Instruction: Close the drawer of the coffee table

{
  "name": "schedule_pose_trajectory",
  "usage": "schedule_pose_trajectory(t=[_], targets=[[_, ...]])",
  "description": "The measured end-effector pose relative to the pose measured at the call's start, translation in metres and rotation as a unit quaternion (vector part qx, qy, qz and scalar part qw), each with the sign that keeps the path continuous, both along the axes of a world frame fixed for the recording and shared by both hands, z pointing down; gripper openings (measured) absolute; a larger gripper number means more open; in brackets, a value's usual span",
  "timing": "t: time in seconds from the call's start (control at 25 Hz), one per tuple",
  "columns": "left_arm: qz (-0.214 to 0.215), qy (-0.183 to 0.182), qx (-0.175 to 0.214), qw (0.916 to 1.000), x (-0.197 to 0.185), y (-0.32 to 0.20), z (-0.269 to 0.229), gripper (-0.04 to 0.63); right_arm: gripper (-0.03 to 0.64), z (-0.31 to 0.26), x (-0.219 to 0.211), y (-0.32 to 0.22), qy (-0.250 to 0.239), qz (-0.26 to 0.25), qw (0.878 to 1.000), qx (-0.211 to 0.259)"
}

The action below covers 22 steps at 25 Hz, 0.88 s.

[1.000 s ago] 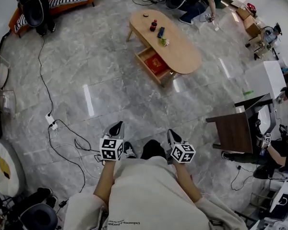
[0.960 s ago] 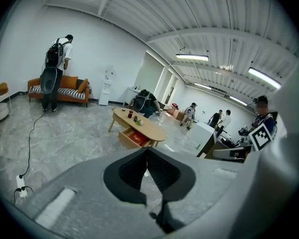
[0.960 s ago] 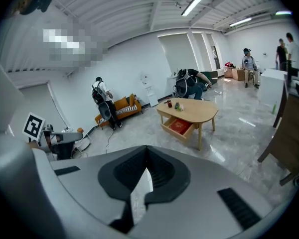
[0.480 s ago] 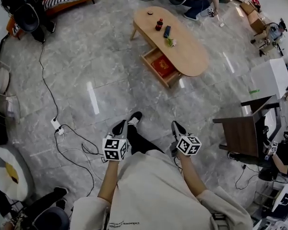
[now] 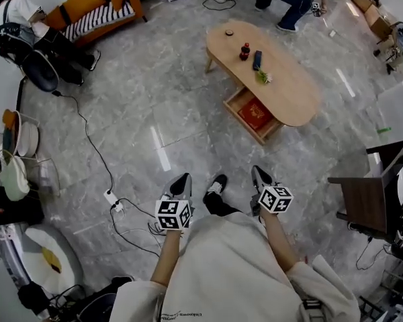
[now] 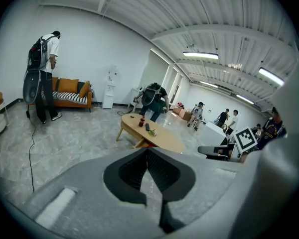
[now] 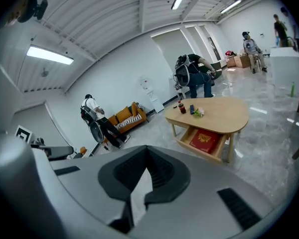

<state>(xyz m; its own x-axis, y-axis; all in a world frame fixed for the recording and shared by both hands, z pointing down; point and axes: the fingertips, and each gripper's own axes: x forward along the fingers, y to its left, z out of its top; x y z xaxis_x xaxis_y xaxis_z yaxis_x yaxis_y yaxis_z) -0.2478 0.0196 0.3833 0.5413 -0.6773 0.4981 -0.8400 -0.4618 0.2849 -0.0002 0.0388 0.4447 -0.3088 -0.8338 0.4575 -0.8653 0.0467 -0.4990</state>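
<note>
- The person wears a loose, cream-coloured top (image 5: 221,267) with wide sleeves (image 5: 131,297) that end above the elbow; a line of small dark print runs along its lower edge.
- Below the top show black trousers (image 5: 220,205) and a black shoe (image 5: 218,182) with a white sole and white laces.
- The left tool (image 5: 182,180) has a smooth grey shell; its two black pads (image 6: 132,171) are ribbed and taper to a point.
- The right tool (image 5: 258,173) has the same build, grey with black ribbed pads (image 7: 162,173).
- Each tool carries a white cube with black square markers: left cube (image 5: 174,214), right cube (image 5: 276,198).
</note>
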Motion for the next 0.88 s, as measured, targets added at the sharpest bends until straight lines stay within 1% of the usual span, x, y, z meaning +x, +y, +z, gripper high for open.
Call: schedule_pose_trajectory(t=[0.12, 0.28, 0.32, 0.4, 0.52, 0.64, 0.76, 0.88], targets=[[0.020, -0.007, -0.005, 0.9998, 0.011, -0.035, 0.000, 0.009, 0.015, 0.003, 0.008, -0.035, -0.016, 0.027, 0.999, 0.006], [0.059, -0.027, -0.001, 0.9979, 0.034, -0.075, 0.000, 0.009, 0.015, 0.009, 0.030, -0.065, -0.070, 0.072, 0.995, 0.018], [0.068, -0.030, 0.002, 0.9972, 0.039, -0.086, -0.001, 0.009, 0.015, 0.010, 0.036, -0.070, -0.074, 0.080, 0.994, 0.022], [0.083, -0.033, 0.010, 0.9960, 0.048, -0.107, -0.005, 0.010, 0.015, 0.010, 0.046, -0.079, -0.062, 0.088, 0.994, 0.023], [0.103, -0.035, 0.022, 0.9938, 0.062, -0.138, -0.012, 0.009, 0.015, 0.011, 0.061, -0.094, -0.025, 0.091, 0.995, 0.016], [0.130, -0.036, 0.028, 0.9905, 0.079, -0.165, -0.013, 0.009, 0.015, 0.007, 0.075, -0.107, 0.005, 0.108, 0.994, 0.018], [0.160, -0.034, 0.028, 0.9861, 0.101, -0.189, -0.011, 0.009, 0.015, -0.001, 0.091, -0.112, 0.021, 0.130, 0.991, 0.021], [0.198, -0.029, 0.035, 0.9792, 0.123, -0.212, -0.016, 0.009, 0.015, -0.012, 0.103, -0.112, 0.049, 0.154, 0.987, 0.024]])
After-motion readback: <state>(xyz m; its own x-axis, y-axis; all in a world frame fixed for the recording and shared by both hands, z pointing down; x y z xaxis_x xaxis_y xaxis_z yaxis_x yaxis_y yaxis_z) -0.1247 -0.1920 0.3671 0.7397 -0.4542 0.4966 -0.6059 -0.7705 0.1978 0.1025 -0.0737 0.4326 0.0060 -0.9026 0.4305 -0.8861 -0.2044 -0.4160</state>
